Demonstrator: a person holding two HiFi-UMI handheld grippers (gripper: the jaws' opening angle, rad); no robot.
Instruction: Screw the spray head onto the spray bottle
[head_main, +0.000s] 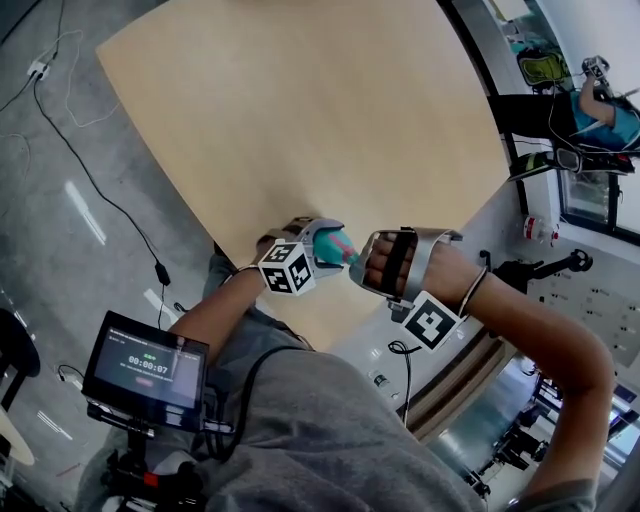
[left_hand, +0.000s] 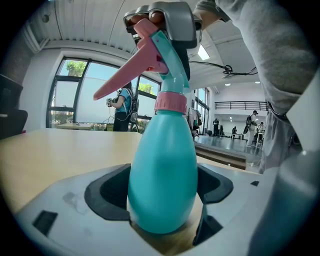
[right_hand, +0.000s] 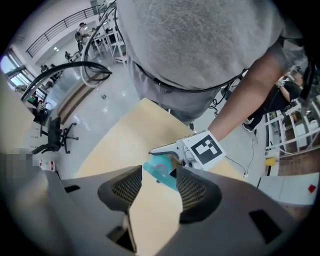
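Wooden table (head_main: 300, 120), left tongs (left_hand: 162, 197) clamped round spray bottle (left_hand: 162, 170) — right tongs (right_hand: 159, 173) pinching spray head (left_hand: 167, 60)

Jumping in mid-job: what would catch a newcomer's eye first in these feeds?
The teal spray bottle fills the left gripper view, clamped between the pads of the left gripper, with a pink-triggered spray head and pink collar on top. The right gripper closes on that head, and both grippers meet over the near edge of the wooden table.
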